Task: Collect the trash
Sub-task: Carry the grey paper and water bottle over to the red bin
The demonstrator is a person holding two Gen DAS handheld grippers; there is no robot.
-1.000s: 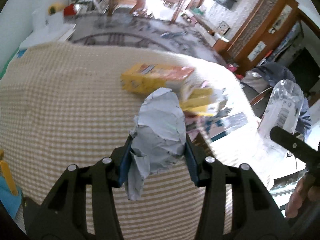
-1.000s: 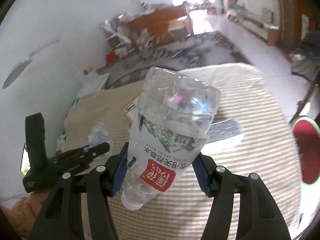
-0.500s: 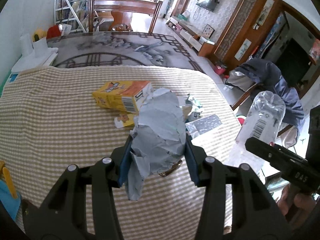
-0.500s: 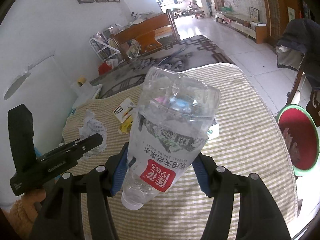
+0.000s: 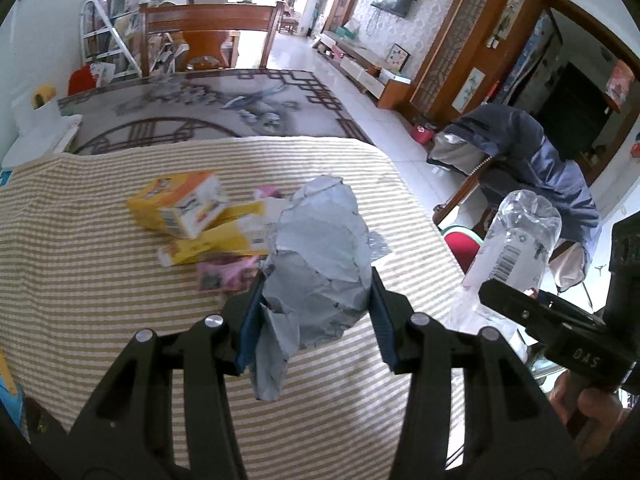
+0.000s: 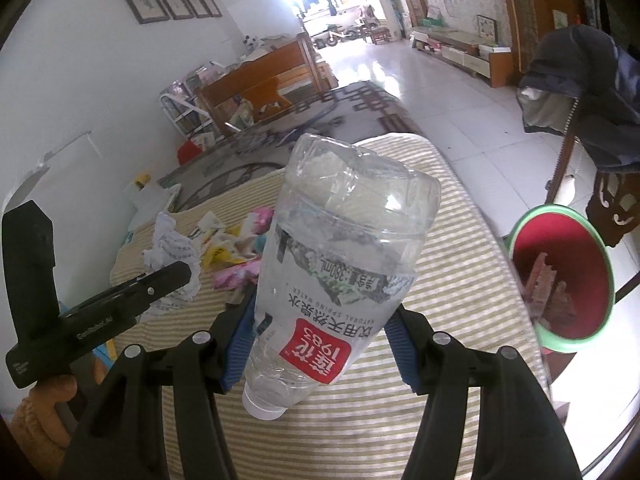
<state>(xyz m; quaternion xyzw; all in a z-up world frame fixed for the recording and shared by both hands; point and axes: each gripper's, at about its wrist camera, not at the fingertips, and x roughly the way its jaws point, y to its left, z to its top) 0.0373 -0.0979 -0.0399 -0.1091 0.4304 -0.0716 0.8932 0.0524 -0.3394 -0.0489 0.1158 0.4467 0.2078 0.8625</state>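
My left gripper (image 5: 316, 316) is shut on a crumpled grey paper wad (image 5: 320, 260) and holds it above the striped tablecloth (image 5: 80, 280). My right gripper (image 6: 322, 344) is shut on a clear plastic water bottle (image 6: 336, 264), held cap-down above the table; the bottle also shows in the left wrist view (image 5: 516, 240). More trash lies on the table: a yellow carton (image 5: 180, 204), flattened yellow packaging (image 5: 216, 240) and a pink wrapper (image 5: 224, 276). A red bin with a green rim (image 6: 560, 276) stands on the floor right of the table and holds some scraps.
A chair draped with a dark jacket (image 5: 532, 160) stands right of the table, behind the bin. A wooden chair (image 5: 208, 36) and a patterned glass tabletop (image 5: 200, 108) lie beyond the cloth. The left gripper shows in the right wrist view (image 6: 120, 304).
Both grippers have shifted right along the table with their loads still held. The red bin has come further into the right wrist view. The table trash now sits more to the left.
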